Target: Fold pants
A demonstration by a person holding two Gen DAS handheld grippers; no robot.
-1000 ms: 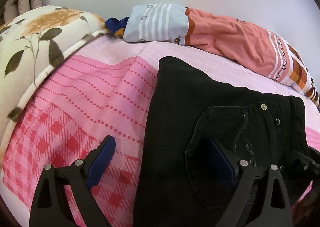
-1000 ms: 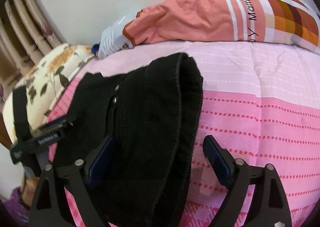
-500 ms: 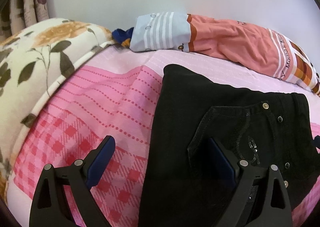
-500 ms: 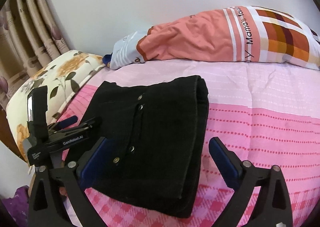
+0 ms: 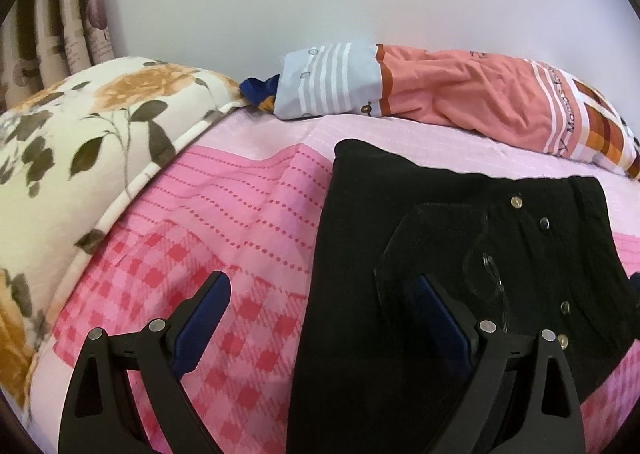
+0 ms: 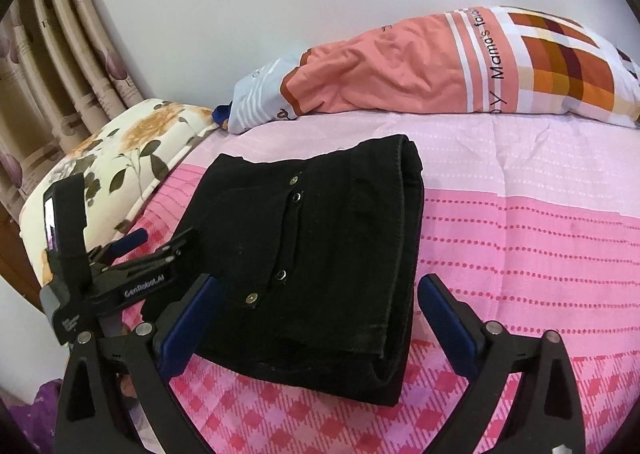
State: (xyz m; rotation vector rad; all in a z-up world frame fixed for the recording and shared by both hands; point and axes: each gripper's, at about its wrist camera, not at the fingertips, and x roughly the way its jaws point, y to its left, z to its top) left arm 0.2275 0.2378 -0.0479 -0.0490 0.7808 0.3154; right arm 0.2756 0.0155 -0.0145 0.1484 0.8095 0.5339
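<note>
The near end of the folded black pants point(image 5: 420, 254) ran out of sight behind the left gripper point(image 5: 324, 318) and off the bottom of the left wrist view, so how far the bundle reached there could not be seen. Its right edge was also clipped by the dark rim of the lens. The stitching on the back pocket point(image 5: 440, 246) and a shiny squiggle beside it were faint against the black cloth and hard to read.

The pants point(image 6: 320, 254) lay folded into a thick, compact bundle on the pink bedsheet point(image 6: 520, 254), straight ahead of the right gripper point(image 6: 316, 318). The long axis ran away from that gripper toward the wall, with the rolled, folded edge at the far right and the snap-buttoned flap facing up on the left part. Seen from the left gripper, the bundle sat ahead and to the right.

Both grippers were spread wide and held nothing. The left one's right finger point(image 5: 440, 318) was over the pants and its left finger over the checked sheet; whether it touched the cloth could not be told. The right gripper's fingers straddled the bundle's near end. The left gripper point(image 6: 120, 278) appeared just to the left of the pants in the right wrist view.

Beyond the pants a peach pillow point(image 6: 440, 66) lay against the wall, and a flowered quilt point(image 5: 80, 158) sat off to the far left.
</note>
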